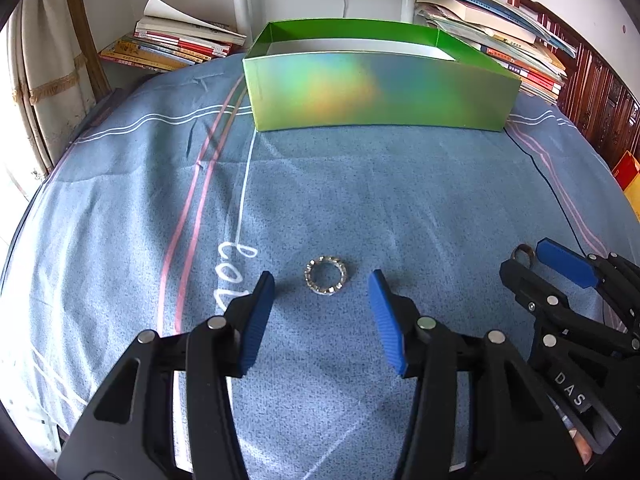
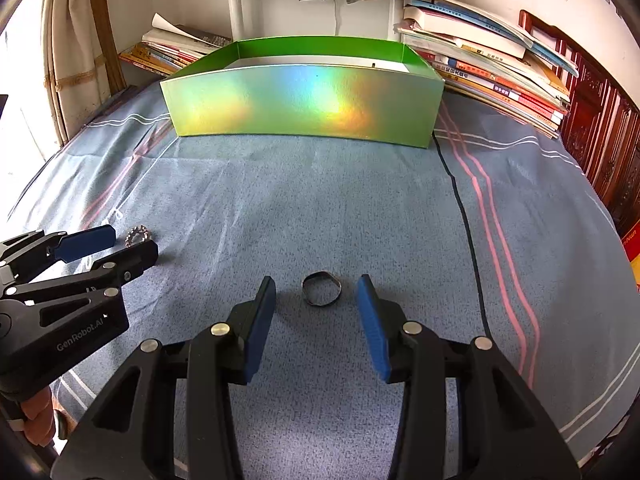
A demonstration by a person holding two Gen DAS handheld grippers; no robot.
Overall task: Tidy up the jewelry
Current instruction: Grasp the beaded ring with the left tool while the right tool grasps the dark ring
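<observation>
Two grippers hover over the blue bedspread (image 1: 360,184), with a green box (image 1: 376,92) standing open at its far end. The left gripper (image 1: 322,284) gapes, a sparkly ring (image 1: 325,276) lying untouched between its pads. The right gripper (image 2: 316,290) likewise brackets a dark ring (image 2: 321,289), gripping nothing.

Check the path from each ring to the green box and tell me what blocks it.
Nothing visible does. Bare blue cloth lies between the beaded ring and the green box, and between the plain band and that box.
</observation>
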